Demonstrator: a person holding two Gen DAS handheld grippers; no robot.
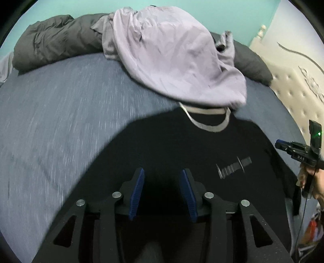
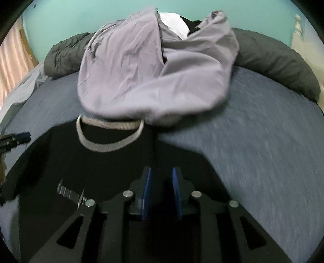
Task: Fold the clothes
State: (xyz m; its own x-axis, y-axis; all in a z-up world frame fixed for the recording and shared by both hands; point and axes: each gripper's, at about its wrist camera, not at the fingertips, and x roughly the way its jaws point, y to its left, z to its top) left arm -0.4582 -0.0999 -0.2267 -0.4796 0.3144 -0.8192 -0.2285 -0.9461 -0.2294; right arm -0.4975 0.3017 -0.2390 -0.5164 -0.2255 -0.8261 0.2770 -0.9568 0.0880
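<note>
The left tool [image 1: 163, 178] hung low over the black shirt [image 1: 172, 145], its blue pads [image 1: 137, 192] parted with a clear gap and nothing between them. The right tool [image 2: 161, 176] likewise stood over the shirt [image 2: 113, 168], near the edge towards the bare sheet, its pads [image 2: 146, 192] closer together yet still apart, with no cloth caught in the gap. In the left view the right tool [image 1: 283, 146] appeared at the frame's right edge, gripped by a hand [image 1: 318, 182]; in the right view the tip of the left tool [image 2: 20, 137] showed at the left edge. The shirt lay spread flat on the bed, front up, with a pale print [image 1: 232, 165] on the chest and a grey-trimmed collar [image 1: 206, 123] at its far end. The bed carried a blue-grey sheet [image 1: 60, 121], bare to either side of the shirt. Just beyond the collar sat a heap of lilac cloth [image 1: 172, 60], its near edge overlapping the collar. A white item [image 2: 174, 24] and a black one showed in the heap's top in the right view; what they were could not be told. Behind the heap a dark grey duvet [image 1: 56, 42] lay bunched along the far side of the bed. Beyond that stood a teal wall [image 1: 232, 14], with a tufted cream headboard [image 1: 293, 91] to the right.
</note>
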